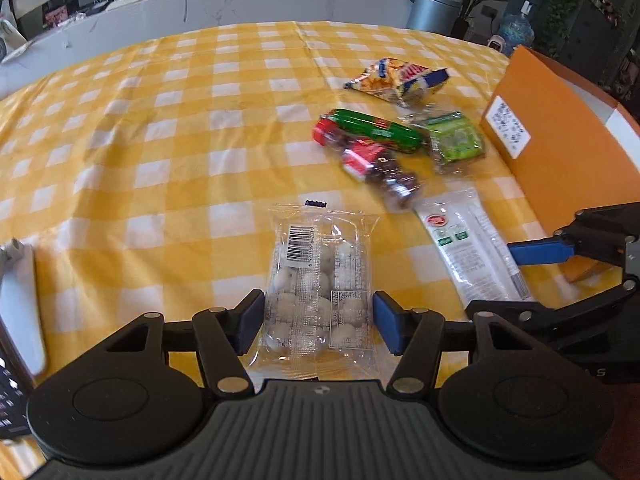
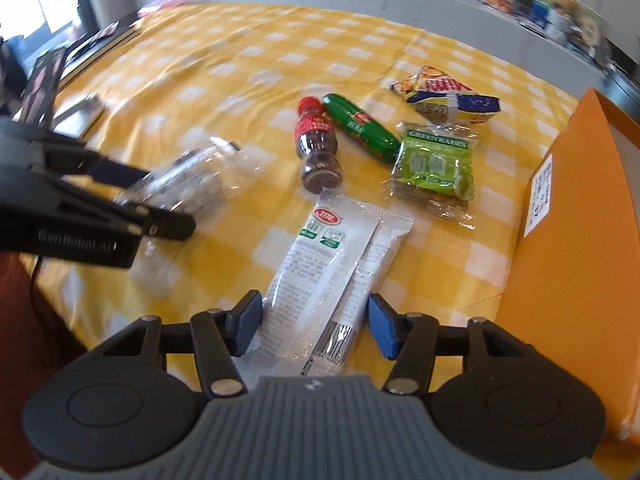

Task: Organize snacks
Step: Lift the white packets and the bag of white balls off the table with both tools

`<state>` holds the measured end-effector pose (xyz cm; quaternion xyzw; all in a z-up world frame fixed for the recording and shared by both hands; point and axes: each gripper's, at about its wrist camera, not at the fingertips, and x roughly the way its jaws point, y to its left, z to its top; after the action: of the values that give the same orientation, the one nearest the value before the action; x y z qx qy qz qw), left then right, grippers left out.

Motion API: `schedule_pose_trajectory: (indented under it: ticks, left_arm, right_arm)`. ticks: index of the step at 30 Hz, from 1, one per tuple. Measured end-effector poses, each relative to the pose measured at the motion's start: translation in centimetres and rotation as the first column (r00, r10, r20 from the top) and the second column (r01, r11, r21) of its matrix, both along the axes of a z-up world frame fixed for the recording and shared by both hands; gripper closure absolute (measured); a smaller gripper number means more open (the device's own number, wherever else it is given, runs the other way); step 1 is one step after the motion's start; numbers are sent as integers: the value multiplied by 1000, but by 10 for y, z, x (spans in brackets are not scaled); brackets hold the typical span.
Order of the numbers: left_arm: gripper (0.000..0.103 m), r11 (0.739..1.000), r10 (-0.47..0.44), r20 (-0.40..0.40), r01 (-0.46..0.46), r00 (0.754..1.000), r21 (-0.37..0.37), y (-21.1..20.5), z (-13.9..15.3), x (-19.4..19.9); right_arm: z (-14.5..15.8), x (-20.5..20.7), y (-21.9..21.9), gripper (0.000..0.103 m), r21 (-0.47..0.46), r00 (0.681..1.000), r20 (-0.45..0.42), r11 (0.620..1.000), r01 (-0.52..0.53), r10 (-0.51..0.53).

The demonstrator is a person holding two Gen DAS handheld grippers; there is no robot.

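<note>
My left gripper (image 1: 318, 322) is open, its jaws on either side of a clear pack of white round sweets (image 1: 320, 280) lying on the yellow checked cloth. My right gripper (image 2: 314, 326) is open around the near end of a white sachet pack (image 2: 328, 256). The sachet also shows in the left wrist view (image 1: 468, 248), with the right gripper (image 1: 552, 264) over its near end. The clear pack (image 2: 188, 184) shows in the right wrist view, between the left gripper's (image 2: 152, 196) jaws. Beyond lie a small cola bottle (image 2: 316, 148), a green tube (image 2: 360, 128), a green raisin pack (image 2: 436, 164) and a yellow-blue snack bag (image 2: 448, 96).
An orange cardboard box (image 2: 576, 240) stands at the right table edge; it also shows in the left wrist view (image 1: 560, 140). A white flat object (image 1: 20, 300) lies at the left edge. A grey counter (image 1: 240, 4) with a router and packets runs behind the table.
</note>
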<state>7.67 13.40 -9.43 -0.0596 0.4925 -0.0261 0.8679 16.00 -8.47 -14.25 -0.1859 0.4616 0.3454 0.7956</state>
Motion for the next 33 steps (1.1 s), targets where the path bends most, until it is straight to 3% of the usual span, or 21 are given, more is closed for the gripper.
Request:
schedule_pose_trajectory:
  ticks: [5,7,9,11,13,16,20,24,27,30,33]
  left_arm:
    - [30,1000,15,19,-16,1000,27,-15,-1,-3]
    - [25,999,40,23,-41,999,36,-15,-2,-1]
    - [21,998,60,23,-61,998,35,-14,-2,0]
    - [21,997,62,16,-63,998,35,-16,-1,3]
    - [20,997,65,11,-65,998,35,-19,-1,4]
    - [18,994,97,13,-97,995,57,-24,-3,5]
    - [14,989,95,39,-99,995,112,-34,-8,4]
    - [13,988,98,66,-105,993,109,-37,-10,1]
    - [22,988,85,86,-96,993,123,-37,-10,-3]
    - [34,990,62,103,-74,993,124,-36,-9,-8]
    - [37,989,65,115,-79,991,121,-36,-9,-10]
  right_arm:
    - [1,-3,-13,41,-19,1000,6,1000,-4,4]
    - [1,-11,-12,30,-23,999,42,999,29,-28]
    - [2,-20,-10,26,-13,994,91,998,62,-61]
    - [3,-23,-8,26,28,987,108,992,119,-121]
    - [1,-20,-8,25,72,979,63,980,188,-193]
    - [-8,-17,-6,25,69,949,20,947,313,-315]
    - [-13,-28,-5,28,97,931,84,933,348,-356]
    - [-16,-39,-6,36,128,928,133,935,332,-348]
    - [-16,-42,-8,50,148,931,151,939,311,-332]
    - [-16,-42,-14,53,165,934,151,940,298,-322]
    - [-16,-42,-17,54,176,938,147,942,286,-312]
